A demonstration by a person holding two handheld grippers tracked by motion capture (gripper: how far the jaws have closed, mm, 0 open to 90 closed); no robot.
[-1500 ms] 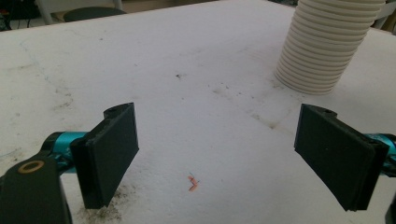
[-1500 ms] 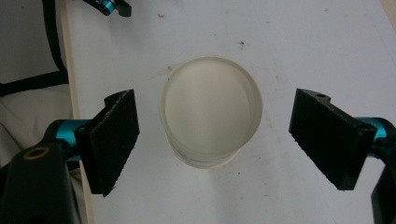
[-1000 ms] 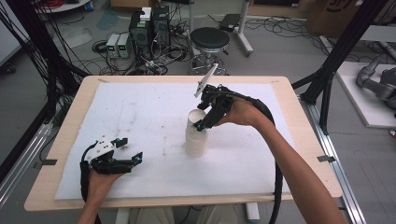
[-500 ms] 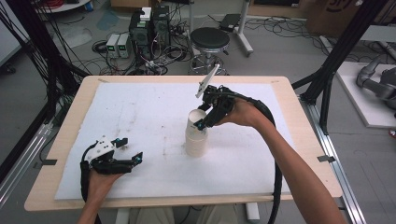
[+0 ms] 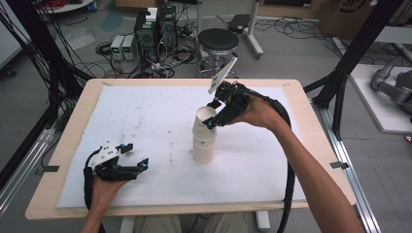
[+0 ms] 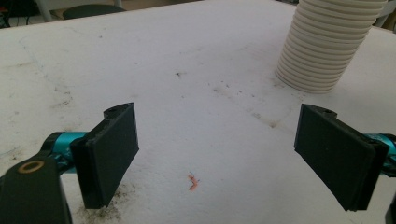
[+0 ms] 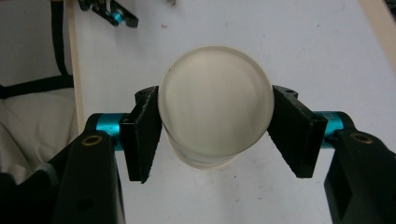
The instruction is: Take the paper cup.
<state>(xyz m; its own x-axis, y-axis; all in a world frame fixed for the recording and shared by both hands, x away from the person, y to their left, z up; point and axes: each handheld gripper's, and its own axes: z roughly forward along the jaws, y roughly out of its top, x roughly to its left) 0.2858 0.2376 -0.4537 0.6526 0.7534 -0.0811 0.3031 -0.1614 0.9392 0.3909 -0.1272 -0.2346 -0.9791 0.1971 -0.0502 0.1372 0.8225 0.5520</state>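
Cups (image 5: 204, 141) stand nested in a white stack near the middle of the white mat (image 5: 145, 121), and your right gripper (image 5: 212, 114) comes at the top cup (image 5: 205, 119) from about 2 o'clock. In the right gripper view that top cup (image 7: 215, 105) sits squarely between the two black jaws, one pad pressed to its wall at 9 o'clock and the other at 3 o'clock, so you are pinching it just under the rim. Those jaws have just been closing, with the cup between them. In the high view the top cup stands a little raised and tilted against the rest of the stack below it.

Your left gripper (image 5: 132, 164) rests at roughly 8 o'clock from the stack, well apart from it, near the front edge of the mat. In the left gripper view its jaws are spread wide with only bare mat between them; a small orange scrap (image 6: 192, 182) lies on the mat between the pads. The ribbed stack (image 6: 327, 44) shows at about 1 o'clock in that view, beyond the far pad.

The mat lies on a wooden table (image 5: 73, 126).
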